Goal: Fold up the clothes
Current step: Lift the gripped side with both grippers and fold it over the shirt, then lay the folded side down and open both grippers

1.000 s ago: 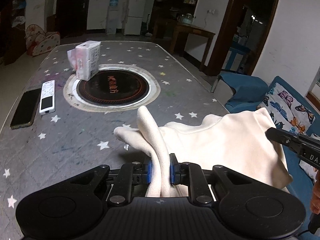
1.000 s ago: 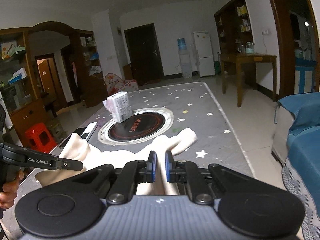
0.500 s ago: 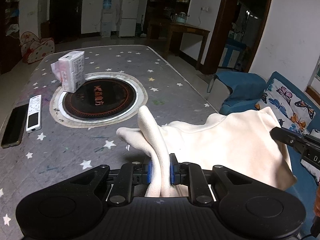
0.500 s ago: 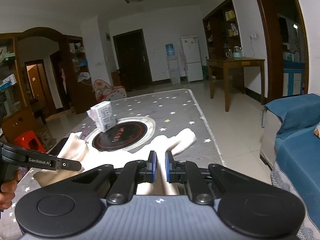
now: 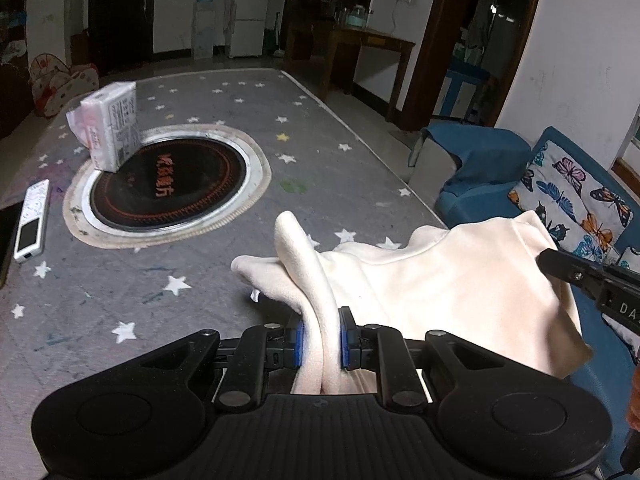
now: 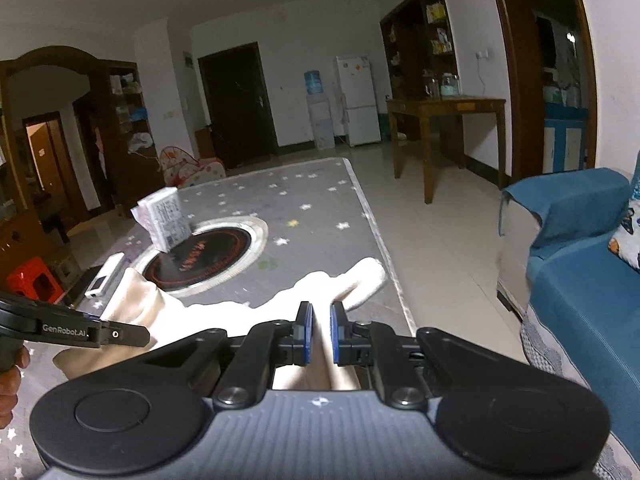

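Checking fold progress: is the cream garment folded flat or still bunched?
Still bunched. The cream garment hangs in loose folds between the left gripper and right gripper, both shut on it.

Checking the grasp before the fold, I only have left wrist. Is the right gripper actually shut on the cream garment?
Observer: Yes. In the right wrist view, the right gripper has its fingers pinched on a fold of the cream garment.
Operator: Where's the sleeve end on that side?
Observer: The sleeve end lies on the table, close to its right edge, not over it.
Operator: Anything on the floor opposite the sofa?
Observer: A red stool stands past the table's left edge.
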`<state>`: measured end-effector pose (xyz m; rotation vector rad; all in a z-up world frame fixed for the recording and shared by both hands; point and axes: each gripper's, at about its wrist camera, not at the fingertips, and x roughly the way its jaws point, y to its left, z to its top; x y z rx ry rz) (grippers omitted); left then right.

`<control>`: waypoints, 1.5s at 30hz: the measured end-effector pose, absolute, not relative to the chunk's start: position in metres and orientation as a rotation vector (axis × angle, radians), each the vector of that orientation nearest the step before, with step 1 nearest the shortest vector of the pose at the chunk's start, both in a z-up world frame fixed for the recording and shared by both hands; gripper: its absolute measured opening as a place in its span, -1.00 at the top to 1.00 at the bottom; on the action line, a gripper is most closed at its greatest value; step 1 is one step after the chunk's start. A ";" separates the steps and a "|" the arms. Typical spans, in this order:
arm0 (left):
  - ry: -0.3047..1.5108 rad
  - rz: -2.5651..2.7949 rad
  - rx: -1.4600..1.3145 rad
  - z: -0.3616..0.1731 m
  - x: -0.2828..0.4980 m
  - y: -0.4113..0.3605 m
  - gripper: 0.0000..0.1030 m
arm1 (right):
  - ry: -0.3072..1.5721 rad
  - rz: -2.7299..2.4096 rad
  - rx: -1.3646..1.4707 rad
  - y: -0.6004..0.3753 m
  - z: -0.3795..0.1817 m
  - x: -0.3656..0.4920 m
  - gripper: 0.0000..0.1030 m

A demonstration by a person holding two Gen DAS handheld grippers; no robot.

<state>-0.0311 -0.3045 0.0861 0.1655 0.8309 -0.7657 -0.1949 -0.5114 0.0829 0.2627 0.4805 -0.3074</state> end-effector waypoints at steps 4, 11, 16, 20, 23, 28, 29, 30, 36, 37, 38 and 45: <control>0.847 -0.768 0.160 0.079 -0.030 -0.311 0.65 | 0.495 -0.321 0.266 -0.517 0.074 -0.193 0.84; 0.863 -0.771 0.163 0.070 -0.027 -0.320 0.65 | 0.498 -0.346 0.264 -0.527 0.067 -0.187 0.86; 0.877 -0.754 0.180 0.061 -0.023 -0.324 0.65 | 0.514 -0.375 0.271 -0.537 0.063 -0.180 0.98; 0.892 -0.743 0.188 0.054 -0.019 -0.325 0.64 | 0.541 -0.390 0.235 -0.538 0.056 -0.177 0.98; 0.904 -0.733 0.190 0.050 -0.017 -0.323 0.62 | 0.552 -0.383 0.237 -0.536 0.052 -0.176 0.97; 0.907 -0.709 0.210 0.046 -0.016 -0.322 0.49 | 0.570 -0.366 0.237 -0.532 0.045 -0.174 0.90; 0.908 -0.706 0.212 0.045 -0.015 -0.322 0.48 | 0.573 -0.362 0.239 -0.531 0.044 -0.173 0.90; 0.909 -0.703 0.212 0.044 -0.015 -0.322 0.46 | 0.577 -0.355 0.243 -0.531 0.044 -0.172 0.89; 0.914 -0.680 0.224 0.040 -0.013 -0.320 0.25 | 0.611 -0.315 0.225 -0.519 0.037 -0.169 0.59; 0.915 -0.676 0.226 0.039 -0.012 -0.320 0.22 | 0.617 -0.307 0.222 -0.516 0.036 -0.168 0.56; 0.916 -0.670 0.225 0.038 -0.011 -0.319 0.13 | 0.623 -0.298 0.219 -0.513 0.035 -0.167 0.55; 0.902 -0.642 0.232 0.036 -0.009 -0.311 -0.09 | 0.680 -0.236 0.156 -0.488 0.020 -0.160 0.19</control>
